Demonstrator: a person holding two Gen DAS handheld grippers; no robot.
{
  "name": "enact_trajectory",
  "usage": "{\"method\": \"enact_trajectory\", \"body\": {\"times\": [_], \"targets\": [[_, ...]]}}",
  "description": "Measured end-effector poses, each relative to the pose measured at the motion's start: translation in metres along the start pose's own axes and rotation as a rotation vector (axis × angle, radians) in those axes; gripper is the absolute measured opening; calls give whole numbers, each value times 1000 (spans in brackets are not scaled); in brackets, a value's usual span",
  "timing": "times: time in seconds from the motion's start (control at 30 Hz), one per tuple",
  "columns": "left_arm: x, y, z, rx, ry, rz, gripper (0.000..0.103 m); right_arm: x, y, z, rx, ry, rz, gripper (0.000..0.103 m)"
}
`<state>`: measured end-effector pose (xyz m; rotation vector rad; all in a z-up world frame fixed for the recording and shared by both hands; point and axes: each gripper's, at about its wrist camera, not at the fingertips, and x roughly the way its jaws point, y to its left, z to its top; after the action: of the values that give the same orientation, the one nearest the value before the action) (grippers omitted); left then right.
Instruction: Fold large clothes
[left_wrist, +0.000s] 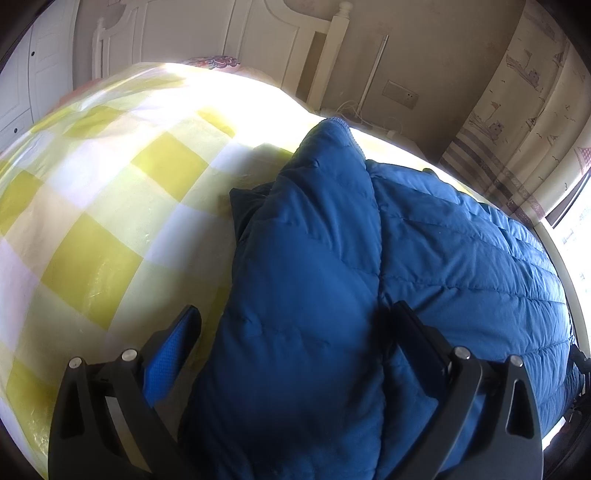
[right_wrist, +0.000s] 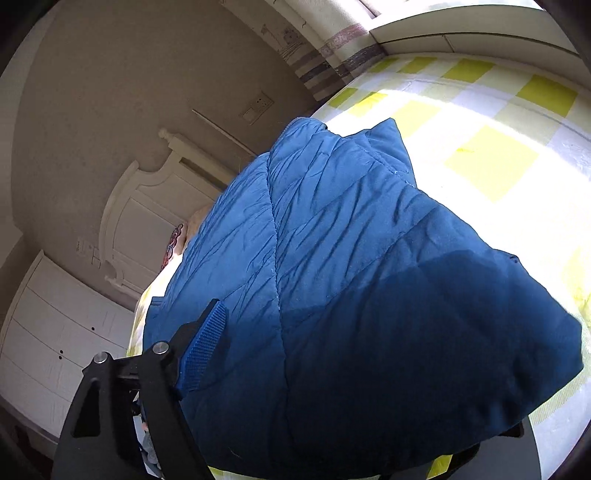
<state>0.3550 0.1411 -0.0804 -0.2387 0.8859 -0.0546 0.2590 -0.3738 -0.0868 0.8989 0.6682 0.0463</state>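
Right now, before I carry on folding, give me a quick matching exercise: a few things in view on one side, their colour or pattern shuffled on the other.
Things:
1. puffer jacket
2. bedspread
3. headboard
4. curtain

Looks:
A. yellow and white checks
B. plain white panels
C. blue, quilted
D. pale with drawn boats and stripes

Pairs: 1-C, 2-A, 3-B, 4-D
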Motion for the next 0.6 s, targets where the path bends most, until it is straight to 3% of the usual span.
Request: {"method": "enact_trajectory", "body": {"times": [0.1, 0.23, 0.6], "targets": [[1, 2, 0, -6, 1, -2, 101, 0, -3, 0, 10, -14, 10, 50], [0, 0, 0, -5, -2, 0, 101, -4, -8, -1, 26, -21, 46, 46], [0, 3, 0, -9, 0, -5, 101, -2, -6, 2, 23, -22, 46, 46]]}}
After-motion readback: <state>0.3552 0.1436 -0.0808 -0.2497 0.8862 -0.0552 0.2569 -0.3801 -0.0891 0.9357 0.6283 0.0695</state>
